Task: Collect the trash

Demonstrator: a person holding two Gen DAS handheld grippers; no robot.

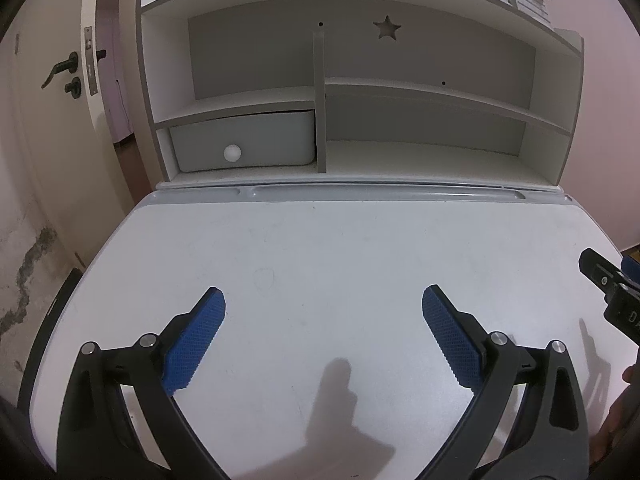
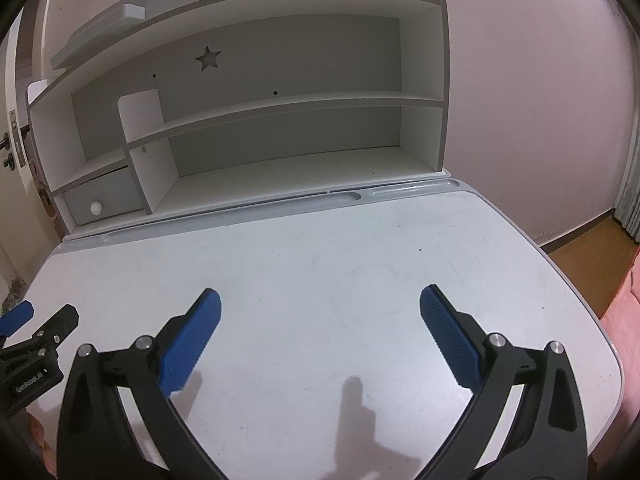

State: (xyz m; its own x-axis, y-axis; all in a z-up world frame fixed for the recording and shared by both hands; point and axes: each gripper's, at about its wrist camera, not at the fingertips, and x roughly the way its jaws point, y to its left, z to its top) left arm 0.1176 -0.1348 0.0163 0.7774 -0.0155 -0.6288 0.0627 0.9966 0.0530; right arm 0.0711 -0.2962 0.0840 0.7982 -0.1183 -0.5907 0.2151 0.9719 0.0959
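Observation:
No trash shows in either view. My left gripper (image 1: 322,300) is open and empty, held above the white desk top (image 1: 320,248), its blue pads spread wide. My right gripper (image 2: 320,300) is open and empty above the same desk top (image 2: 340,248). The right gripper's body shows at the right edge of the left wrist view (image 1: 612,292). The left gripper's body shows at the left edge of the right wrist view (image 2: 36,344).
A white shelf unit (image 1: 360,92) stands at the desk's back, with a grey drawer (image 1: 244,144) low on its left. A grey groove (image 1: 384,192) runs along the desk's back edge. A door (image 1: 60,80) is at the left. Wooden floor (image 2: 588,256) lies to the right.

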